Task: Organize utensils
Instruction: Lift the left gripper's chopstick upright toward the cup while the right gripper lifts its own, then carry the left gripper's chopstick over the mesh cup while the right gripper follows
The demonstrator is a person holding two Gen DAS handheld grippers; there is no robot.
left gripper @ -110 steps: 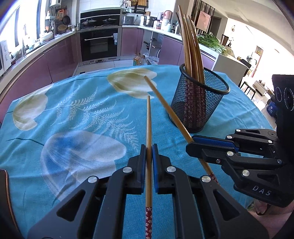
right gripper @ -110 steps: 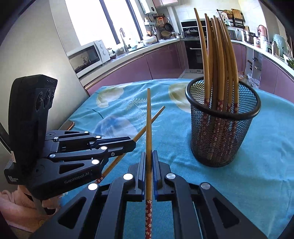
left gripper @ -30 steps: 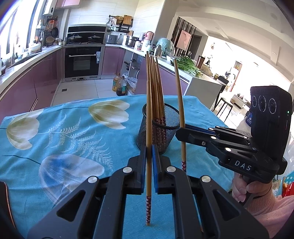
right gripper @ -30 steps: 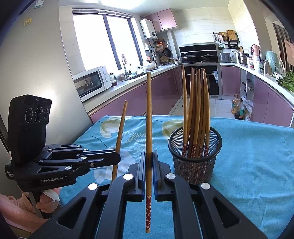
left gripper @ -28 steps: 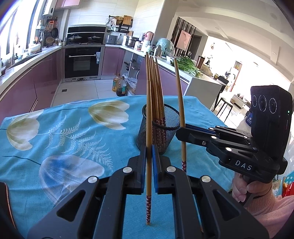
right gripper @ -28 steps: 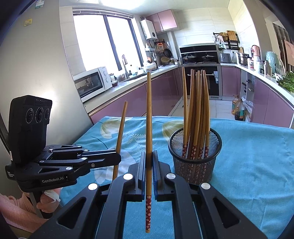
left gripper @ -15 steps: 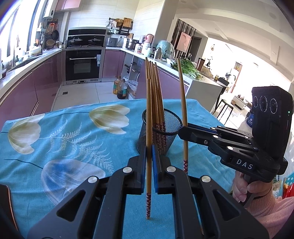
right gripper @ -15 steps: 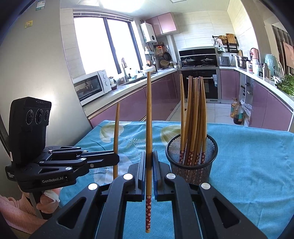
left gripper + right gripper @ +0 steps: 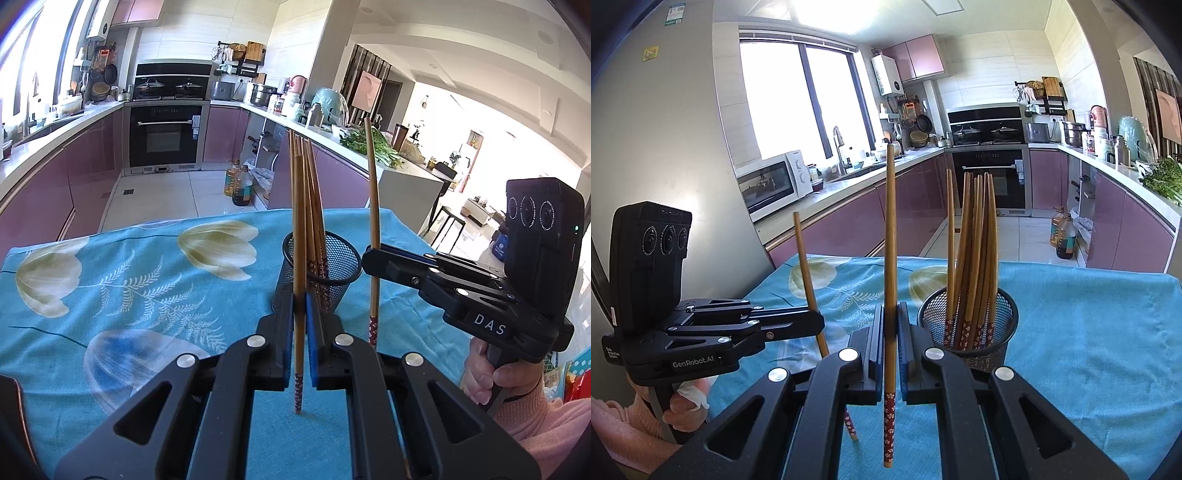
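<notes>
My left gripper point(image 9: 300, 332) pinches a chopstick point(image 9: 299, 258) upright before the mesh holder point(image 9: 334, 273). To its right, my right gripper point(image 9: 373, 254) clamps a second chopstick point(image 9: 372, 192) upright.

Sunlit kitchen: purple cabinets point(image 9: 912, 206), black oven point(image 9: 162, 136), white microwave point(image 9: 772, 184) under a large window point(image 9: 798, 96), pale tiled floor point(image 9: 173, 195), teal floral tablecloth point(image 9: 122, 288).

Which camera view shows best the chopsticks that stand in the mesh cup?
The right wrist view. There the chopsticks stand unblocked in the mesh cup, their patterned ends visible through the mesh. In the left wrist view the same chopsticks are partly hidden behind the chopstick in the left gripper.
</notes>
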